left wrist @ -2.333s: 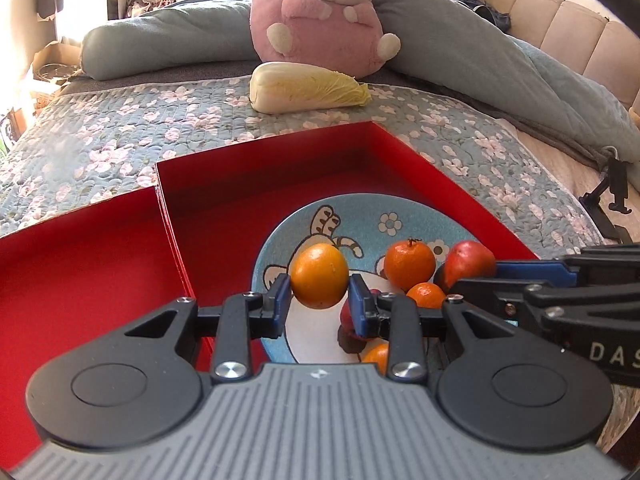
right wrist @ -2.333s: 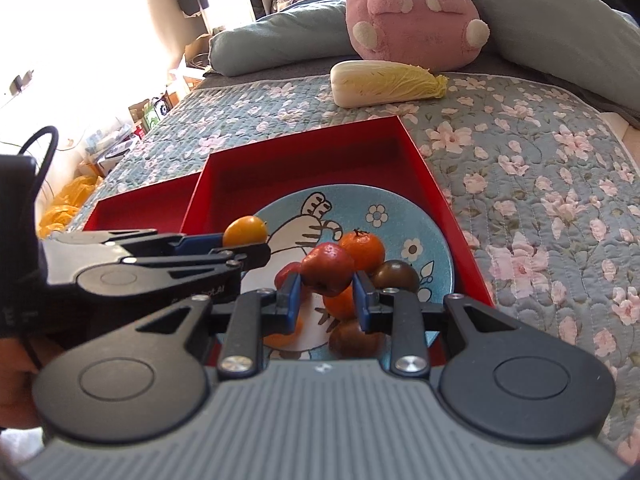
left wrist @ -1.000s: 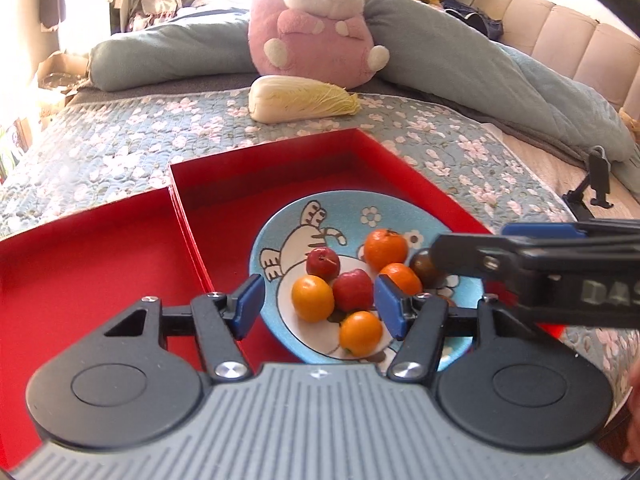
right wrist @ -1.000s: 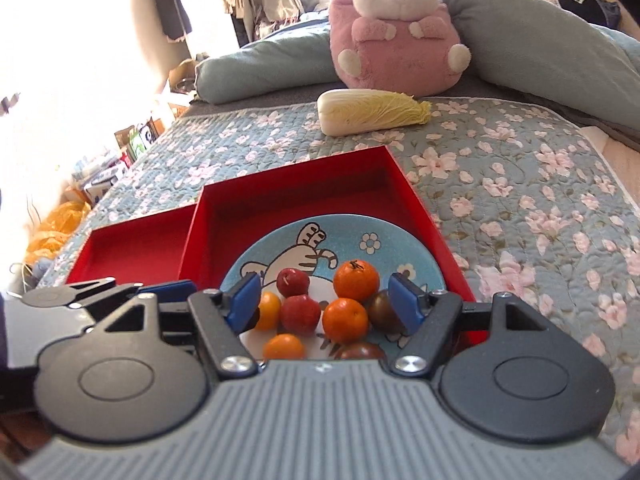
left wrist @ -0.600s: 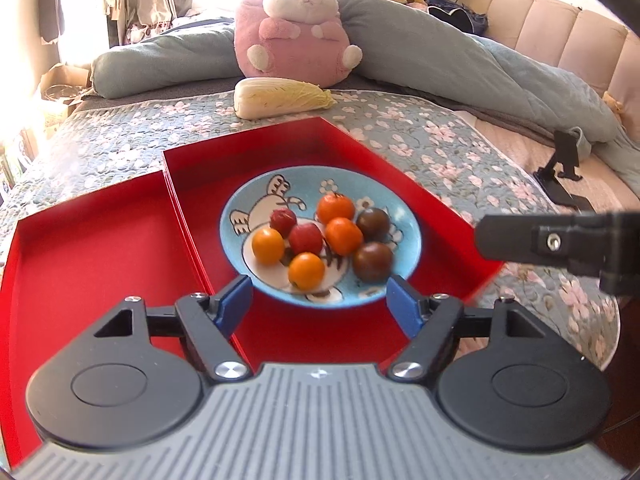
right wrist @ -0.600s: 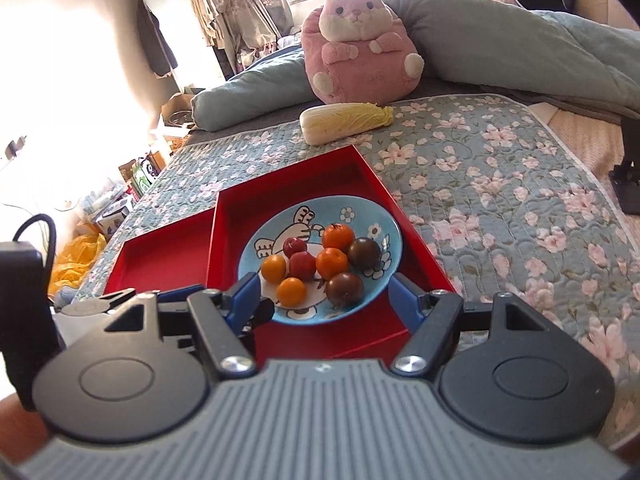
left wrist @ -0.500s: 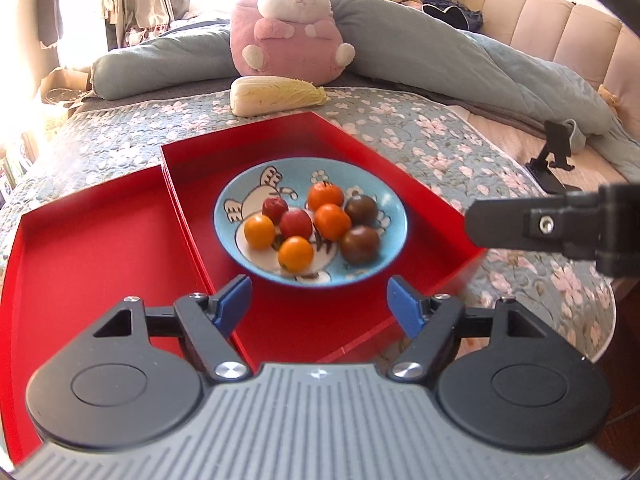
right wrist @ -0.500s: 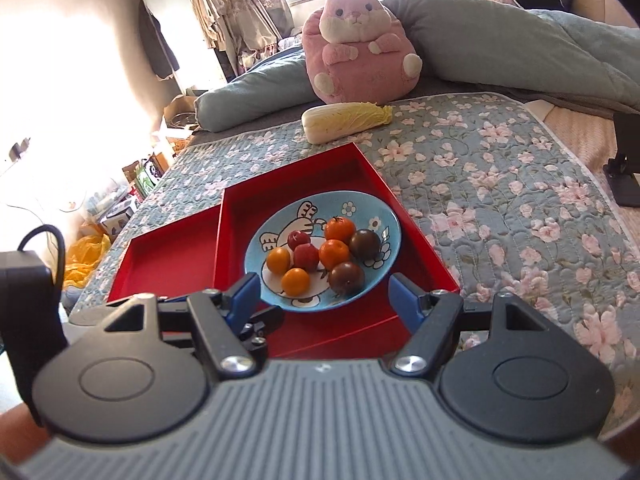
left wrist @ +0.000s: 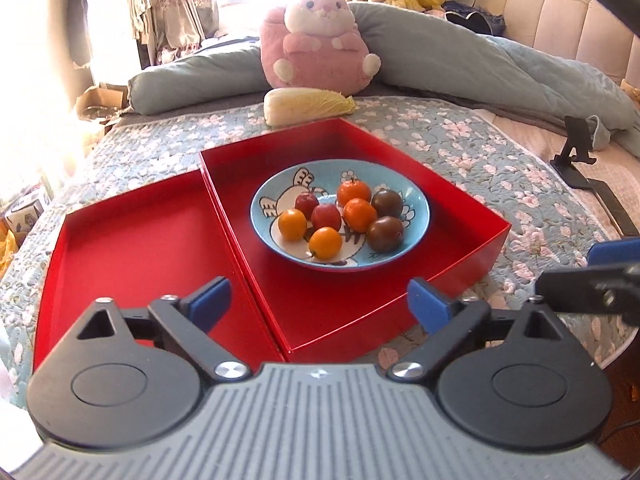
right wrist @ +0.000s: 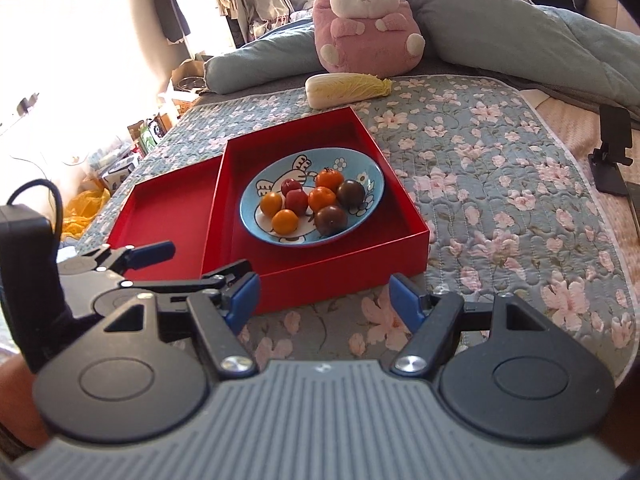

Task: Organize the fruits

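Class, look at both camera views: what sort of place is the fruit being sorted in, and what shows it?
Most likely a bedroom. The red tray sits on a floral quilt spread over a bed, a pink plush rabbit leans against a rolled blue duvet, and clothes hang by the window.

Pink plush rabbit (left wrist: 316,40) behind napa cabbage (left wrist: 308,106) — floral quilt (right wrist: 500,184).
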Tool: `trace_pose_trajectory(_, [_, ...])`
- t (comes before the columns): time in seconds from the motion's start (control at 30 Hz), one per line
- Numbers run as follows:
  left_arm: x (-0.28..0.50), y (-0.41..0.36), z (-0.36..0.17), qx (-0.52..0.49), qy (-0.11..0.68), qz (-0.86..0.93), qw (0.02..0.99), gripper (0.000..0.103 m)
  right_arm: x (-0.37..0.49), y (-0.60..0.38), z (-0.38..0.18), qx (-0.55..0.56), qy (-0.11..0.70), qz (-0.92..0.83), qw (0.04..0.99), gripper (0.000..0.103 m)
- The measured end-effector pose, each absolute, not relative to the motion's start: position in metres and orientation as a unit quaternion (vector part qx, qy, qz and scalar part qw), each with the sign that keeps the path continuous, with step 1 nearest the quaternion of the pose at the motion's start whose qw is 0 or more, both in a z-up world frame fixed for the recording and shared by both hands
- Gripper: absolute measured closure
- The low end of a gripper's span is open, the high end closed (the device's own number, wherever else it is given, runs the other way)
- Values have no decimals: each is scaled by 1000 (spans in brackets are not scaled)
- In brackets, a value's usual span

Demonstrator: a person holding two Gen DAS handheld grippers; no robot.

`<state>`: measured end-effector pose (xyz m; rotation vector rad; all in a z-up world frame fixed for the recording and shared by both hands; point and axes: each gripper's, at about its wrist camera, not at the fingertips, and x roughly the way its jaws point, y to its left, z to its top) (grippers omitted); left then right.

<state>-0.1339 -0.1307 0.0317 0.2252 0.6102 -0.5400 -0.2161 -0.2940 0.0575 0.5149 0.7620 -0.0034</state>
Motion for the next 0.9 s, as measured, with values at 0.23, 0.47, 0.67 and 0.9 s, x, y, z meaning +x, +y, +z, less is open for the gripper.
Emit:
trace_pose_trajectory(0.23, [-136,-130,38,106,298,-248,916,0,-213,-287,46,241,389,18,889,30])
trace_pose_trajectory(0.47, [-133,-118,63,102,301,-222,922,0,-212,-282,45,236,390,32,889,29])
trace_pose_trajectory(0.67, [-128,-113,87,94,302,-218,923,0,-197,-276,37,234,405,41,883,29])
trace_pose_trajectory(0.9, [-129,-136,95,110,301,-245,915,0,-185,-270,38,219,409,56,884,29])
